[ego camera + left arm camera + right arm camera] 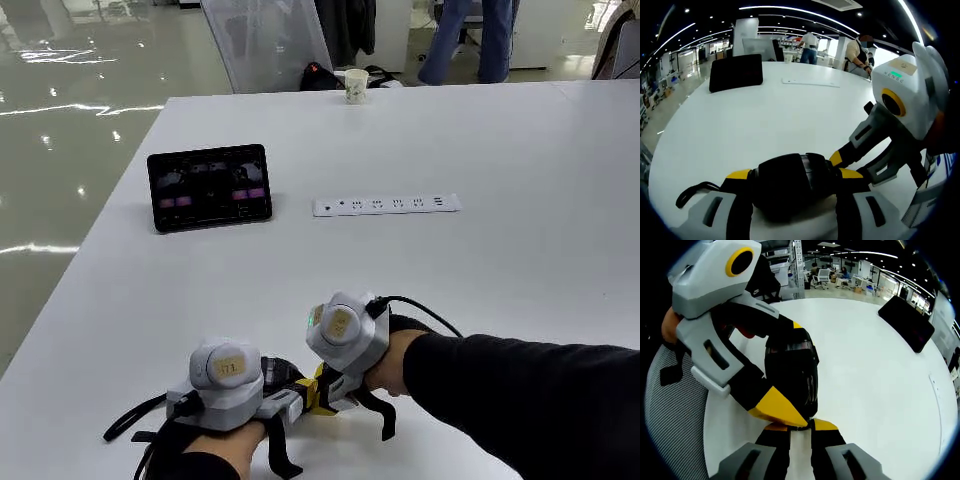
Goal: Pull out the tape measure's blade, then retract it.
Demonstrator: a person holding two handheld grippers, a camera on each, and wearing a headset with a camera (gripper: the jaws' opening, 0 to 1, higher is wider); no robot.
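A black tape measure [284,373] lies low on the white table [500,280] near the front edge. My left gripper [795,175] is shut on its body [792,182], with the yellow-tipped fingers on either side. From the right, my right gripper [802,425] meets the case [792,370], and its fingertips [826,425] pinch together at the case's mouth, where the blade's end sits. No length of blade shows between the two grippers. In the head view the left gripper [298,392] and the right gripper [322,386] nearly touch.
A dark tablet [210,187] stands at the left, a white power strip [387,205] lies mid-table, and a paper cup [356,86] sits at the far edge. People stand beyond the table. The table's left edge [90,250] runs diagonally.
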